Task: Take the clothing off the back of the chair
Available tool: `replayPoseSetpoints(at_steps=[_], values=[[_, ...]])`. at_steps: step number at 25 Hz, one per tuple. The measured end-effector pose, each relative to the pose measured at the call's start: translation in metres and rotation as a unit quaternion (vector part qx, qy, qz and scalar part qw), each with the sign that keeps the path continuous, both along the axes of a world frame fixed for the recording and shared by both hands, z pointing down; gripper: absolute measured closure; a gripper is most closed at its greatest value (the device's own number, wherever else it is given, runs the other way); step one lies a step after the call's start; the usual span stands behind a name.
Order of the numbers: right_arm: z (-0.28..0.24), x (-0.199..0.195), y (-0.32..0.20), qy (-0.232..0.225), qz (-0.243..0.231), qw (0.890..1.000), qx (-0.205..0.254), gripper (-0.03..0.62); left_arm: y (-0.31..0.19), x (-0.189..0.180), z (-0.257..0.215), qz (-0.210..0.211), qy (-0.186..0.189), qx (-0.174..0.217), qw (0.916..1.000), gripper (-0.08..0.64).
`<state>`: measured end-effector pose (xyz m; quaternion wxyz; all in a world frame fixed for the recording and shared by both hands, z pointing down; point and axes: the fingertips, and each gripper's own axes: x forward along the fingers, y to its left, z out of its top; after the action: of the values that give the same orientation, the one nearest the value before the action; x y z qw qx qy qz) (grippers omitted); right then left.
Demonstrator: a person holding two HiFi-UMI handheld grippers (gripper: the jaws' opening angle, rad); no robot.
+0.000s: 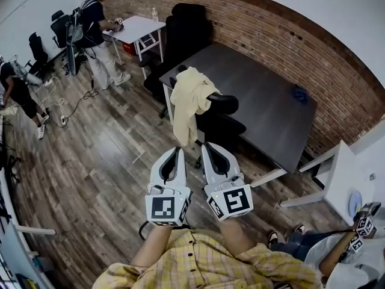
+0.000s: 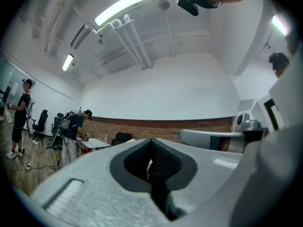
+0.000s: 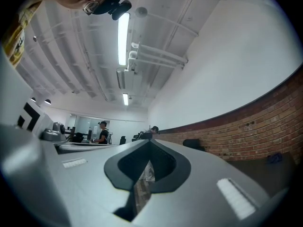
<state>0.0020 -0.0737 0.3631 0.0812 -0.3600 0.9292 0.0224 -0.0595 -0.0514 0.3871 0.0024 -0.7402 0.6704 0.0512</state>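
Cream clothing [image 1: 190, 98] draped over the back of the black chair [image 1: 224, 120], just in front of the dark table [image 1: 264, 89] — not yet taken off. Long axis running top to bottom: bunched over the top of the backrest, trailing down to a loose hem on the near side.

Left gripper [image 1: 175, 150] clenched, nothing between the jaws. Right gripper [image 1: 208, 145] likewise closed up and empty, only a thin slit of floor showing through in the right gripper view. Side by side, close together, both aimed at the chair.

Key relation: clothing straight ahead of both tips, none of it touched. Hem nearest the left gripper, near but apart. Right gripper lined up more with the seat and the fabric's right edge. Top fold on the backrest well beyond both.

Judged: jaws to open before any grab. Left likelier to reach cloth first — but better to go for the top fold, so as to lift clear and not drag the hem against the backrest.
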Motion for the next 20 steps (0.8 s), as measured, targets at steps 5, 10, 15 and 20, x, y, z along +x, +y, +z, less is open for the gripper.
replayPoseSetpoints(at_steps=[5, 10, 15, 20], values=[[-0.003, -0.023, -0.030, 0.007, 0.029, 1.000, 0.000, 0.586, -0.034, -0.025, 0.000, 0.030, 0.004, -0.004, 0.9995, 0.558], [-0.003, -0.036, -0.055, 0.011, 0.064, 0.998, -0.002, 0.586, -0.061, -0.041, 0.003, 0.056, -0.006, -0.010, 0.9984, 0.558], [0.006, -0.045, -0.074, 0.017, 0.084, 0.996, -0.010, 0.586, -0.085, -0.049, 0.009, 0.079, -0.005, -0.018, 0.9967, 0.558], [0.007, -0.046, -0.091, 0.021, 0.098, 0.995, -0.014, 0.586, -0.103, -0.051, 0.009, 0.094, -0.002, -0.018, 0.9955, 0.558]])
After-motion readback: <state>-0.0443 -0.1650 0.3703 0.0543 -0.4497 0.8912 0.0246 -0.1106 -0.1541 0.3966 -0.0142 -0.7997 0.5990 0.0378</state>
